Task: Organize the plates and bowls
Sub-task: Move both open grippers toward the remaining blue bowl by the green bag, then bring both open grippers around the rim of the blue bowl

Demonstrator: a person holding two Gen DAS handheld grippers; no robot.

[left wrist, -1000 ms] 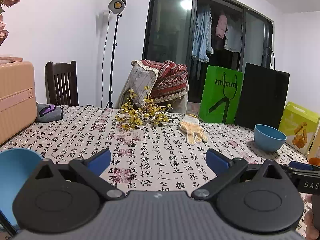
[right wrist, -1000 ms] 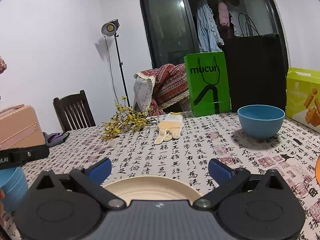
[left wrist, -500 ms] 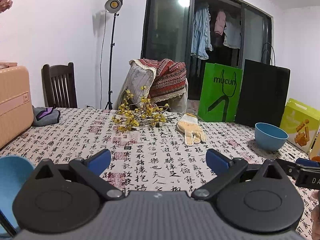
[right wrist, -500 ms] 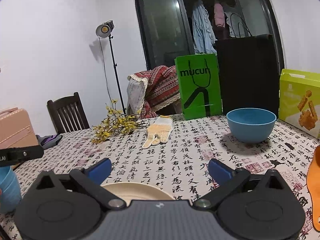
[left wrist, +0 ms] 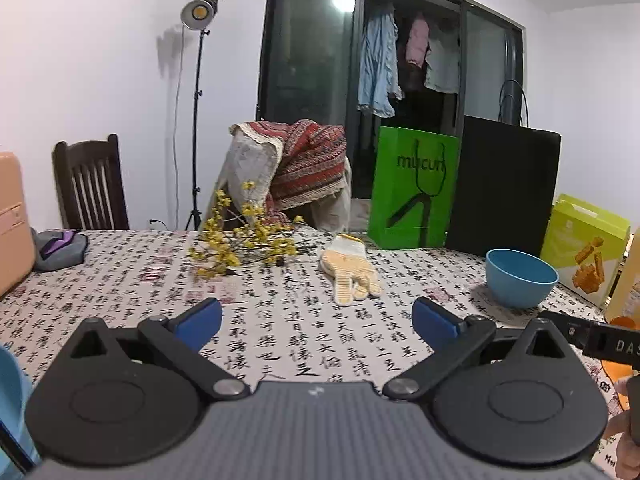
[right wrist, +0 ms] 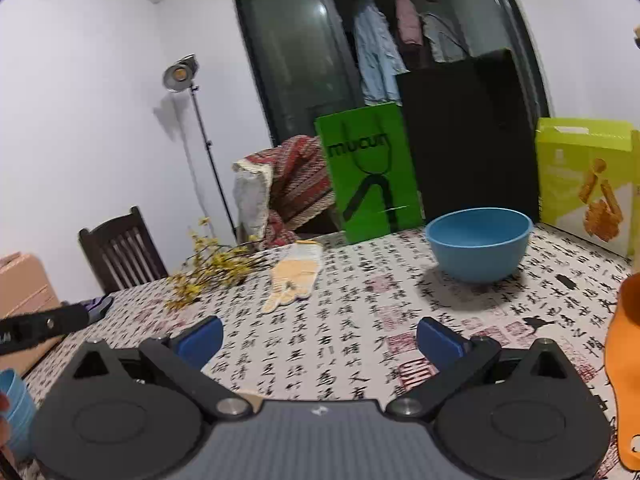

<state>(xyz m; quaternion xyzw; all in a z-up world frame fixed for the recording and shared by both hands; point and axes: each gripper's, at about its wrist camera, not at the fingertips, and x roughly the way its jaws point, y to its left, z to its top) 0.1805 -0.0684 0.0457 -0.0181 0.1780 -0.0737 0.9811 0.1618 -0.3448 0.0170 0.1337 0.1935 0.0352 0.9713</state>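
grippers idle over desk

left gripper (left wrist: 316, 316) and right gripper (right wrist: 320, 334): fingers released, gripping nothing. blue bowl (right wrist: 479, 243) upright on desk (right wrist: 360, 320), ahead of right gripper, near green bag (right wrist: 370, 178). glove (left wrist: 350, 270) lies beside yellow flowers (left wrist: 244, 246).

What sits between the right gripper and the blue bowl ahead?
Nothing: in the right wrist view, only bare printed tablecloth lies between the open right gripper and the blue bowl.
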